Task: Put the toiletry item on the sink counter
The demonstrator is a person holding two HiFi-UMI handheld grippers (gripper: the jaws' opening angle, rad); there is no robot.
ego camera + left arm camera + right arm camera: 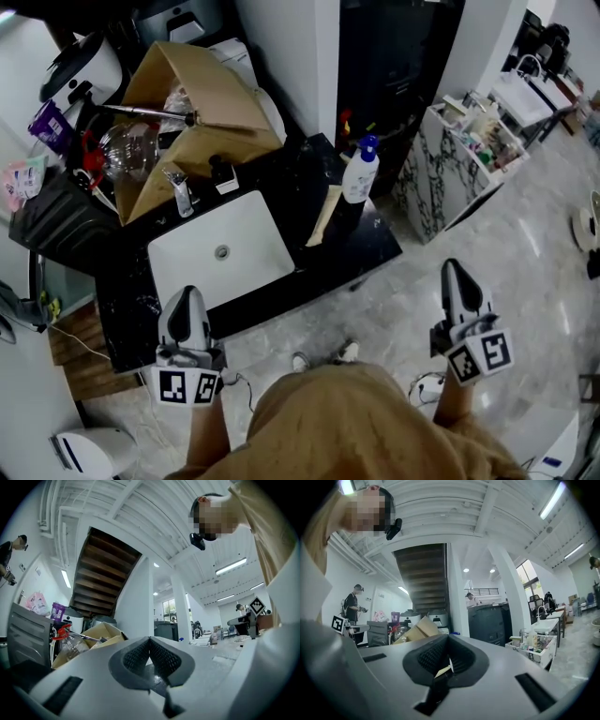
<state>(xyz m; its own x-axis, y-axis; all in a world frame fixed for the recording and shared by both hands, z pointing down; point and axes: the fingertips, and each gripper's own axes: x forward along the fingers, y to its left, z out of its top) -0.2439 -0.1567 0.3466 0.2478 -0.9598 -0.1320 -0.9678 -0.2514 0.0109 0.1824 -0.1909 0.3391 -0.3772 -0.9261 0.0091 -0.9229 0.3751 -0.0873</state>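
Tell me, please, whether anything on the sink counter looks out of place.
An open cardboard box lies tipped at the back left of the counter, crowding the faucet. A flat tan strip lies askew by the basin. The white bottle stands upright; nothing looks spilled.

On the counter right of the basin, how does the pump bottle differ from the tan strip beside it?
The bottle stands upright, while the strip lies flat. The bottle is white with a blue pump, whereas the strip is plain tan. The strip lies nearer the basin, with the bottle further right. Both rest on the black counter.
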